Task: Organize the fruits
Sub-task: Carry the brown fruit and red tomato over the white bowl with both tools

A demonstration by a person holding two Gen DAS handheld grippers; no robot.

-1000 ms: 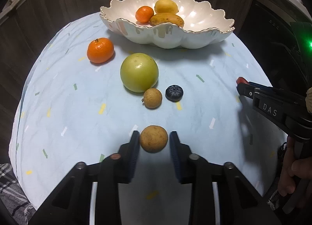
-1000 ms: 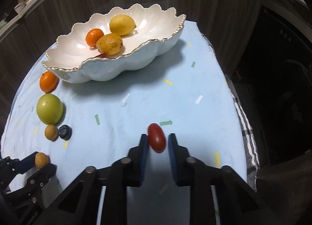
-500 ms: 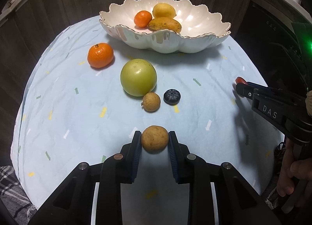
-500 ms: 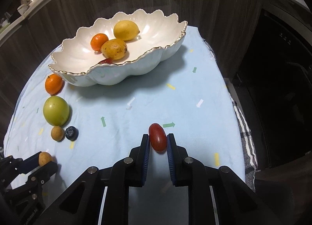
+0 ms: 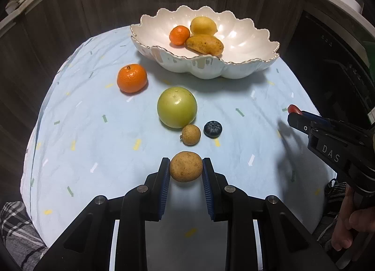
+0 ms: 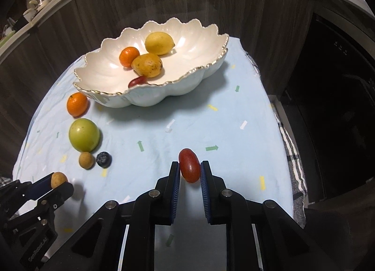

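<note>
My left gripper (image 5: 186, 165) is shut on a tan round longan (image 5: 185, 169) just above the light-blue cloth. The right gripper (image 6: 189, 165) is shut on a red oval fruit (image 6: 189, 166). A white scalloped bowl (image 5: 248, 69) at the back holds a small mandarin (image 5: 179, 35), a lemon (image 5: 203, 26), a spotted yellow fruit (image 5: 205, 44) and, in the right wrist view, a red fruit (image 6: 137, 81). On the cloth lie a mandarin (image 5: 132, 78), a green apple (image 5: 177, 107), a smaller longan (image 5: 191, 134) and a blueberry (image 5: 212, 129).
A round table under the blue cloth (image 5: 93, 130) drops off at its edges. Dark wood panels (image 6: 211, 1) rise behind the bowl. A plaid cloth (image 6: 290, 153) hangs at the right edge. A person's hand (image 5: 346, 231) holds the right gripper's handle.
The left jaws have closed onto the tan longan. The right gripper has risen a little with the red fruit held. The fruit on the cloth has not moved.
</note>
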